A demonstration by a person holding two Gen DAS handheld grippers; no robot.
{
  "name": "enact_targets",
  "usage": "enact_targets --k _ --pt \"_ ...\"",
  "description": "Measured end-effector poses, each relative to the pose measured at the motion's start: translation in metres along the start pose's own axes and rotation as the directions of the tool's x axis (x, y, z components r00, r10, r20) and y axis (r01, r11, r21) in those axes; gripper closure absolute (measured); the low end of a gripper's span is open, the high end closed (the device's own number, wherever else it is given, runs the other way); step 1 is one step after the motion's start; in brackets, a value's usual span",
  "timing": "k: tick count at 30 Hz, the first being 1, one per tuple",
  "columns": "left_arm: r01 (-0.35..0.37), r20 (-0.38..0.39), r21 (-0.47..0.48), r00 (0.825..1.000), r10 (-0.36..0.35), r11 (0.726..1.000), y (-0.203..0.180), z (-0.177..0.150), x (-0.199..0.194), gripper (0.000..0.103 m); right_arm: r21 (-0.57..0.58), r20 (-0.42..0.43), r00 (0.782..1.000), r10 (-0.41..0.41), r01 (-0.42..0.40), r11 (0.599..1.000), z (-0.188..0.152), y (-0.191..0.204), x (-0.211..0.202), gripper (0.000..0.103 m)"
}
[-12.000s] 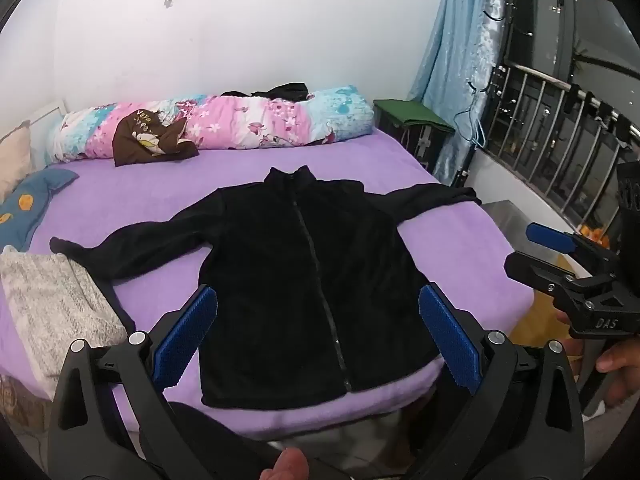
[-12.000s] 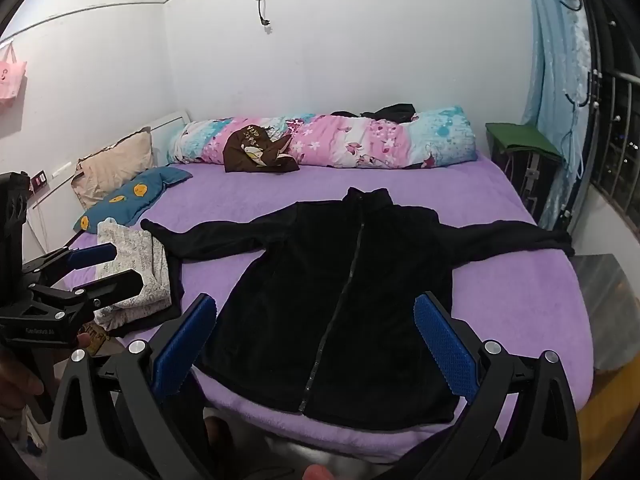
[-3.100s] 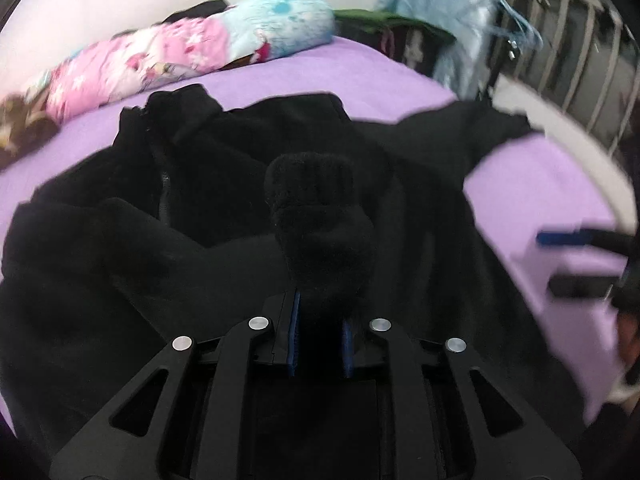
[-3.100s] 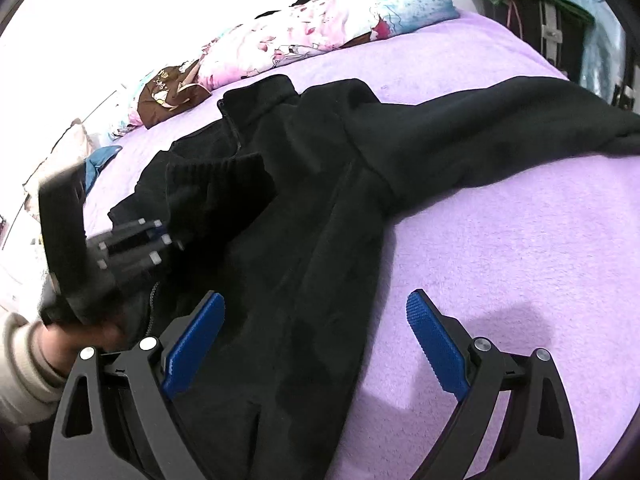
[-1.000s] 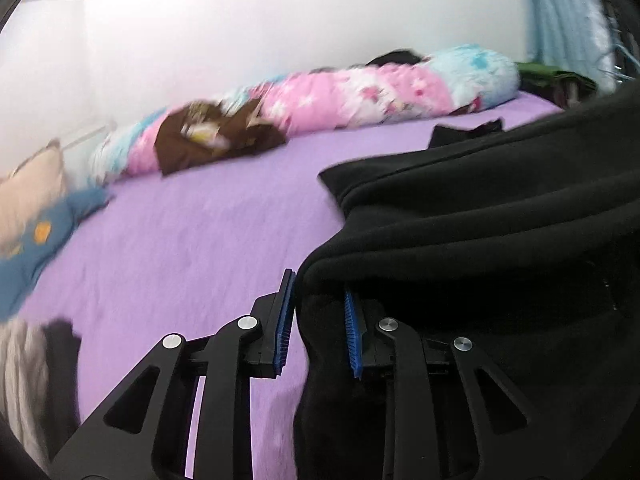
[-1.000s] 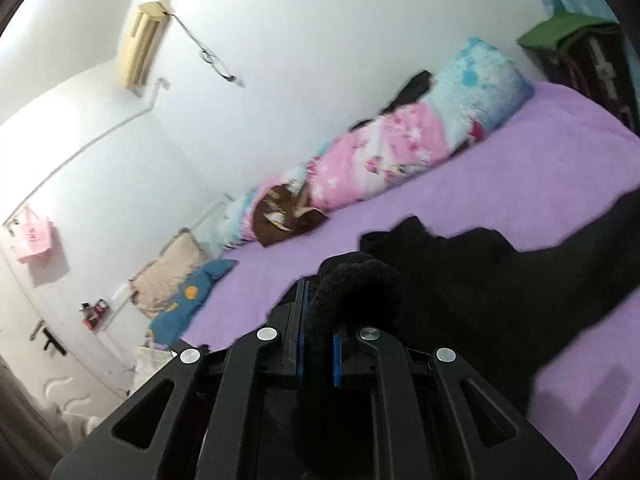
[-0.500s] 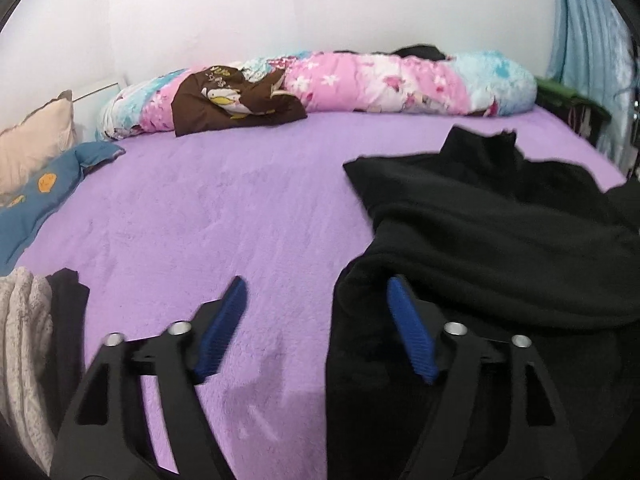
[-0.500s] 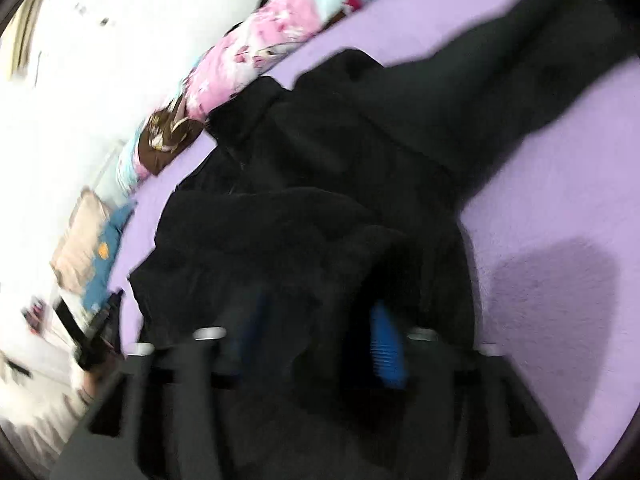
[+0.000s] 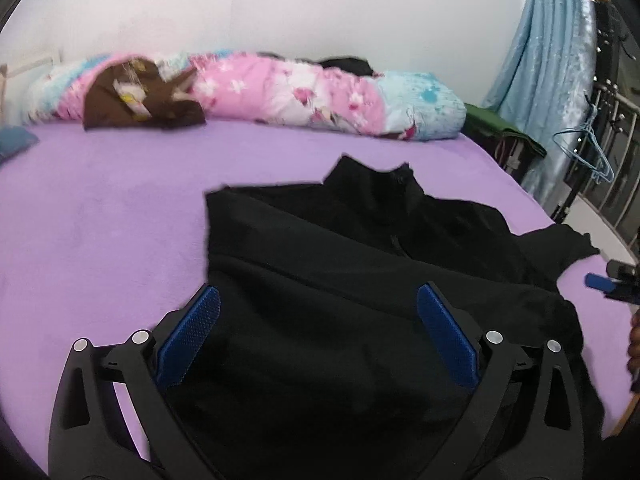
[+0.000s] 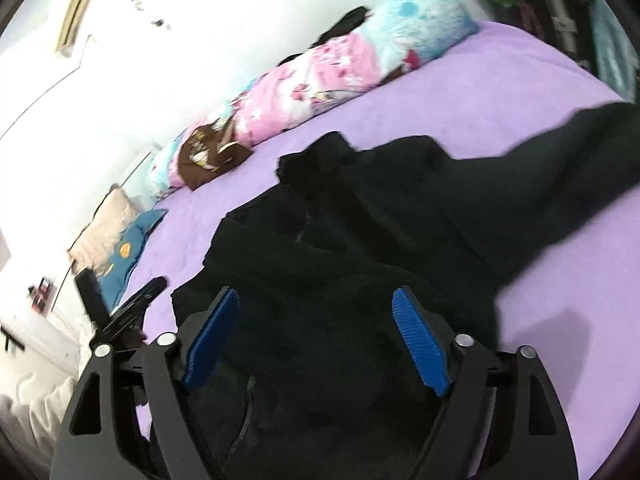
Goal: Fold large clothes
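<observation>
A black fleece jacket (image 9: 360,264) lies on the purple bed (image 9: 100,208), its left sleeve folded across the body and its right sleeve (image 10: 592,152) still stretched out to the right. My left gripper (image 9: 318,336) is open and empty just above the jacket's left part. My right gripper (image 10: 316,336) is open and empty above the jacket's lower middle. The right gripper's blue tip shows at the right edge of the left wrist view (image 9: 600,282). The left gripper shows at the left of the right wrist view (image 10: 128,312).
A rolled pink and blue quilt (image 9: 312,92) with a brown garment (image 9: 136,100) lies along the wall. A blue cushion (image 10: 124,248) and a beige pillow (image 10: 104,216) lie at the bed's left. A blue curtain (image 9: 552,52) and railings stand at the right.
Both grippers were shut on jacket fabric a second ago. Both have let go and opened wide, and the folded sleeve now rests across the jacket body.
</observation>
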State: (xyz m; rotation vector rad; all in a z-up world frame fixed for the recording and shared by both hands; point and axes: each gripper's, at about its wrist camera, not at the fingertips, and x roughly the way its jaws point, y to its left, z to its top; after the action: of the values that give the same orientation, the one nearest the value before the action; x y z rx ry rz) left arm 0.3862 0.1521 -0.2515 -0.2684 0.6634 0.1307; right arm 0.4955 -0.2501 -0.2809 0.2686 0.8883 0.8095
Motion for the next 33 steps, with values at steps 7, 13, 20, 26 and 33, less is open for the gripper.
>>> enact_targets --k 7,13,20,26,33 --pt "-0.104 -0.189 -0.071 0.978 0.089 0.992 0.034 -0.038 0.063 0.011 0.082 -0.14 0.986 -0.095 0.108 0.991 -0.025 -0.048 0.073 0.024" --pt "-0.099 -0.141 -0.07 0.986 0.088 0.993 0.025 -0.032 0.05 0.01 0.011 -0.149 0.982 -0.115 0.118 0.993 -0.025 -0.036 0.07 0.017" --pt "-0.047 -0.085 -0.051 0.995 0.042 0.998 -0.023 -0.01 0.015 0.006 0.036 -0.009 0.998 -0.061 0.061 0.997 -0.014 -0.032 -0.011 0.009" --pt "0.023 -0.072 -0.027 0.997 -0.025 0.999 -0.08 -0.008 0.01 0.006 0.099 0.058 0.992 -0.112 0.106 0.989 -0.009 -0.072 -0.077 0.009" --pt "0.099 -0.105 -0.018 0.989 -0.1 0.995 -0.129 -0.005 0.028 0.006 0.15 0.116 0.983 -0.144 0.126 0.981 -0.002 -0.108 -0.127 0.008"
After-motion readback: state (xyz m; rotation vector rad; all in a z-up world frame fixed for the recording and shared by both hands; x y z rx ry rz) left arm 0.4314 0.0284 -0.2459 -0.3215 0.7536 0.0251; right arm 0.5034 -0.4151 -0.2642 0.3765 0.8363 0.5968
